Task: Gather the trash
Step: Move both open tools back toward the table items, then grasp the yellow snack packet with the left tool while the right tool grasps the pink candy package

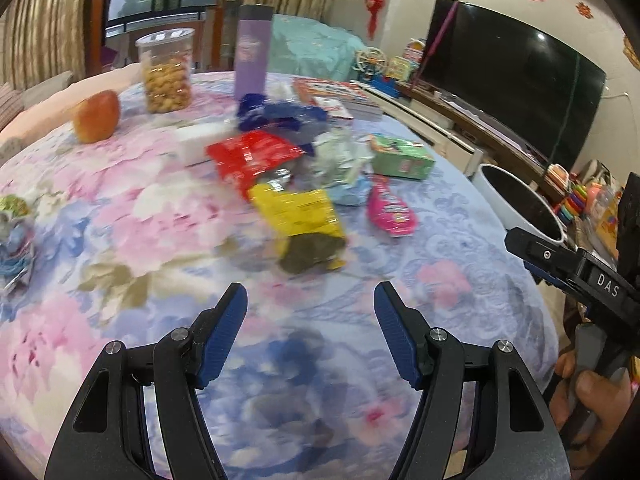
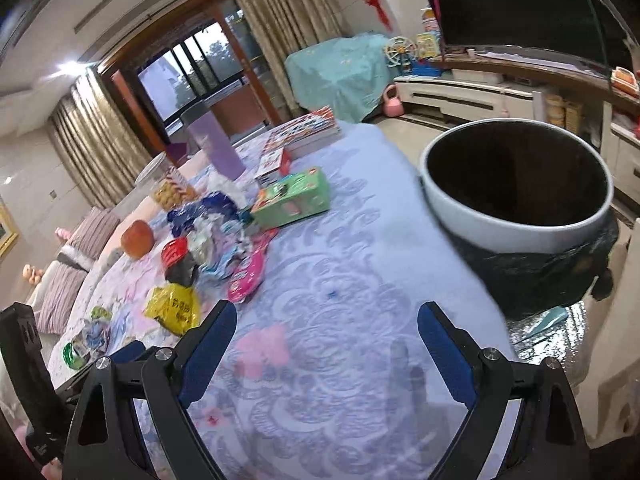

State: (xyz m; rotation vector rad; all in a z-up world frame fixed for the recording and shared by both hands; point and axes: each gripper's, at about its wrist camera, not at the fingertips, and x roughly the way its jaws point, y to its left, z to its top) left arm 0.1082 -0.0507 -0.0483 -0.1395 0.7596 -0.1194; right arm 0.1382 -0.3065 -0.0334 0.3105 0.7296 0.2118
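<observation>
A heap of wrappers lies mid-table on the floral cloth (image 1: pixel 120 220): a yellow packet (image 1: pixel 300 216) nearest, a red packet (image 1: pixel 248 156), a pink wrapper (image 1: pixel 390 208), blue crumpled plastic (image 1: pixel 280 114) and pale crumpled wrappers (image 1: pixel 340 156). My left gripper (image 1: pixel 311 300) hovers open just short of the yellow packet, nothing between its fingers. My right gripper (image 2: pixel 326 320) is open and empty over bare cloth; the yellow packet (image 2: pixel 174 308) and pink wrapper (image 2: pixel 248 276) lie to its left. A white bin (image 2: pixel 516 184) with a black liner stands at the table's right edge.
An apple (image 1: pixel 96 116), a jar of snacks (image 1: pixel 166 70), a purple bottle (image 1: pixel 252 52), a green box (image 1: pixel 402 156) and books (image 1: pixel 336 94) stand on the table. More small wrappers (image 1: pixel 14 236) lie at the left edge. A TV (image 1: pixel 516 72) is behind.
</observation>
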